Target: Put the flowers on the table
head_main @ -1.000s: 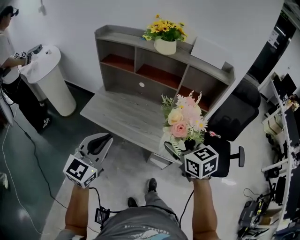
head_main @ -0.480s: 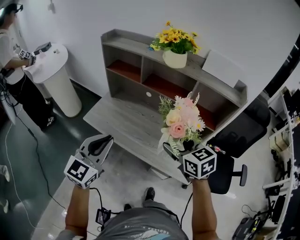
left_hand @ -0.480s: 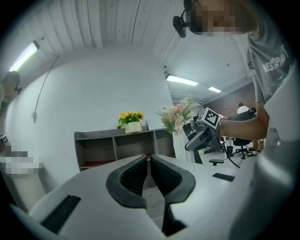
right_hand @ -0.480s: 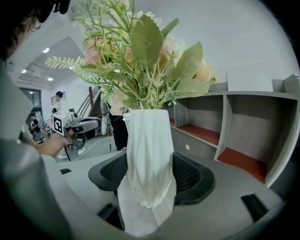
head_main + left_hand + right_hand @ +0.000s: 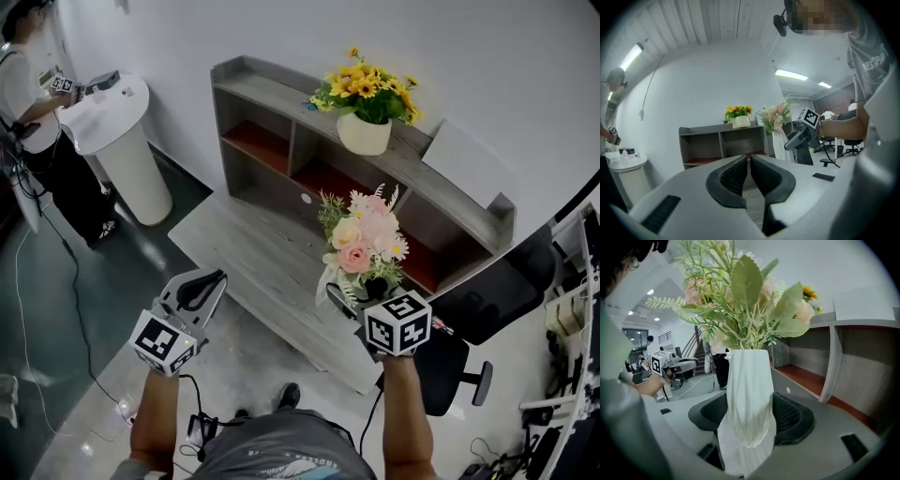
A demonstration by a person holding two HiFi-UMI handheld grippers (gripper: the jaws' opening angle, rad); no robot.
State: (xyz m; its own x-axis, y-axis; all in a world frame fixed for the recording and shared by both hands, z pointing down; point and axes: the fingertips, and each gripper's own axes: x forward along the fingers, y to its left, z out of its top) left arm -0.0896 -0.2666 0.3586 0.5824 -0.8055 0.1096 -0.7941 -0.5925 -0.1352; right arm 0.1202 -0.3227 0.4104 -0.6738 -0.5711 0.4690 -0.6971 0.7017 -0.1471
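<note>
At far left a person (image 5: 28,103) stands by a white pedestal (image 5: 122,150). Our left gripper (image 5: 194,289) hangs over the floor just off the table's (image 5: 248,248) near edge, its jaws drawn together on nothing. Behind the table, a shelf unit (image 5: 281,103) carries a pot of yellow flowers (image 5: 367,98). Our right gripper (image 5: 354,298) clamps the white wrapped vase (image 5: 749,394) of the pink flowers (image 5: 366,236), upright above the table's right end. A black chair (image 5: 492,295) stands farther right.
</note>
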